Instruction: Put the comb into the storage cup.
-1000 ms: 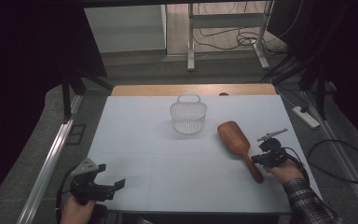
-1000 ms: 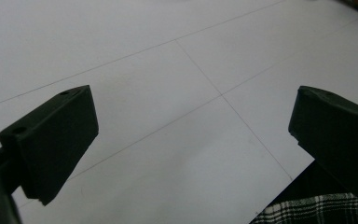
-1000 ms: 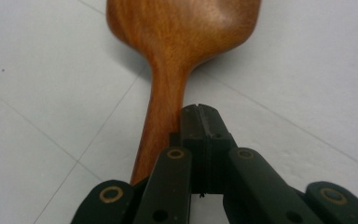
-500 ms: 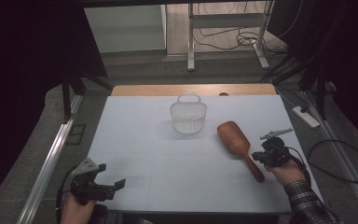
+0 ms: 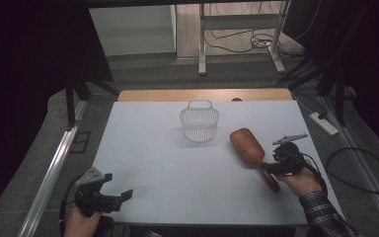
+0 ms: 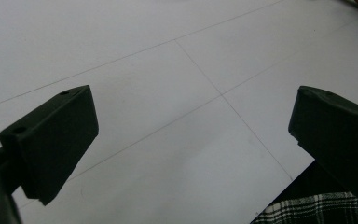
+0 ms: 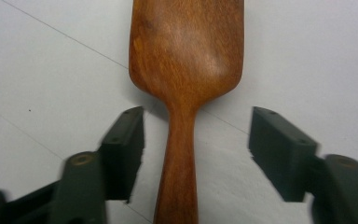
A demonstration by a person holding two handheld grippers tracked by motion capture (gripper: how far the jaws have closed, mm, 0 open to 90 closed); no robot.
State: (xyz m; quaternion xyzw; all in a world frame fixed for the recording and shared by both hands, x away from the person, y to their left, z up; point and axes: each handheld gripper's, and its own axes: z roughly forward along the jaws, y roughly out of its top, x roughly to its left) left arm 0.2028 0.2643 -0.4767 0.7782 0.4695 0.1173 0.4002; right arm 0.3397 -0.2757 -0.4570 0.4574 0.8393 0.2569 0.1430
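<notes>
Wooden brush (image 5: 249,147) lay on table (image 5: 148,148), right of basket (image 5: 199,124). Right tongs (image 7: 196,144) released, straddling handle neck; I judged squaring up before clenching advisable. Left tongs (image 6: 191,135) released, idle over near edge.

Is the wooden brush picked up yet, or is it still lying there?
Not yet. The wooden brush lies flat on the white table, apart from the little white basket. The right claw is open with its jaws either side of the brush's handle, not squeezing. The left claw is open over bare table. Grabbing and lifting are still to come.
</notes>
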